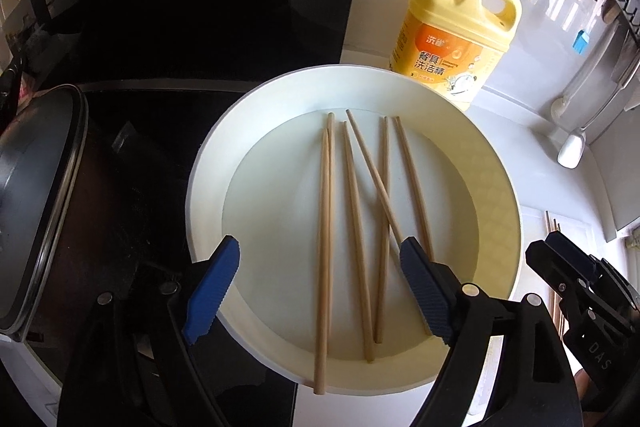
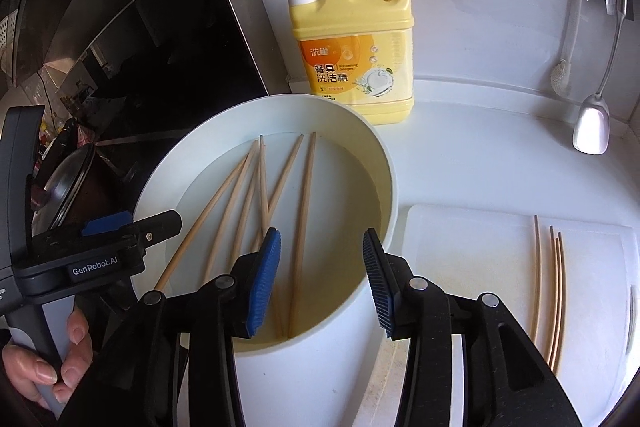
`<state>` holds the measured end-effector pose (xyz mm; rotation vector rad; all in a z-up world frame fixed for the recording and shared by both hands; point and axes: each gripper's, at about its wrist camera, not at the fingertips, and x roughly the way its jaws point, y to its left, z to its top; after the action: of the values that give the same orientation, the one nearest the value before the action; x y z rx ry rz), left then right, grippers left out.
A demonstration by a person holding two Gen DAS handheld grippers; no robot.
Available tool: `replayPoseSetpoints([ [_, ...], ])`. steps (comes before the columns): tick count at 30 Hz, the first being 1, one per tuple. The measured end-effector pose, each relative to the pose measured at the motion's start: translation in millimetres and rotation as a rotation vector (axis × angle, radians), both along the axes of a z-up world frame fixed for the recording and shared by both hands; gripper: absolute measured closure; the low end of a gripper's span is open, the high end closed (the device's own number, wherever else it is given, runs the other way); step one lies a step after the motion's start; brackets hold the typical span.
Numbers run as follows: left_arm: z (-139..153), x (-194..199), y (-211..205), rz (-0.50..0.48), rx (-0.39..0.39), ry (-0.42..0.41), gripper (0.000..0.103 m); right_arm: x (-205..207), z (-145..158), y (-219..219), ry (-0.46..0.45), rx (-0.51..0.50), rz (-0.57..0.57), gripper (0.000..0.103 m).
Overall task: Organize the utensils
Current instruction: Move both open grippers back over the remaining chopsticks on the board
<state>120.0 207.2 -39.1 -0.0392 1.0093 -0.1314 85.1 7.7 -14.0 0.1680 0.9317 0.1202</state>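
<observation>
From my left gripper (image 1: 320,283) I look down into a white bowl (image 1: 208,163) holding six wooden chopsticks (image 1: 324,251), most lying roughly parallel, one crossing diagonally over its neighbours. My left jaws stand wide apart with nothing in them, poised above the near ends of the sticks, which lie between and below the pads without touching them. The leftmost stick pokes out over the near rim.

I judge these sticks light, stiff and slim, probably smooth enough to roll or skate on the glazed bowl, so a single one will want to slip out of a loose pinch. I would take one near the thick end, across its width, preferably the one overhanging the rim, where the pads can get under it.

My right gripper (image 2: 322,279) is partly open and also empty, hanging over the bowl's right rim (image 2: 384,163); the sticks lie just left of and below its left pad. Further right, four chopsticks (image 2: 554,287) rest side by side on a white board (image 2: 460,247) on the worktop (image 2: 480,155), well apart from the bowl. That looks like the sorted pile.
</observation>
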Motion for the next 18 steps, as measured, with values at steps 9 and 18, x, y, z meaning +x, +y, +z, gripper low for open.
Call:
replayPoseSetpoints([
  [9, 14, -34, -51, -0.04, 0.008, -0.03, 0.018, -46, 9, -58, -0.024, -0.001, -0.068, 0.052],
  [18, 15, -77, -120, -0.091, 0.003, -0.033, 0.016, -105, 7, -148, -0.02, -0.007, -0.162, 0.05],
])
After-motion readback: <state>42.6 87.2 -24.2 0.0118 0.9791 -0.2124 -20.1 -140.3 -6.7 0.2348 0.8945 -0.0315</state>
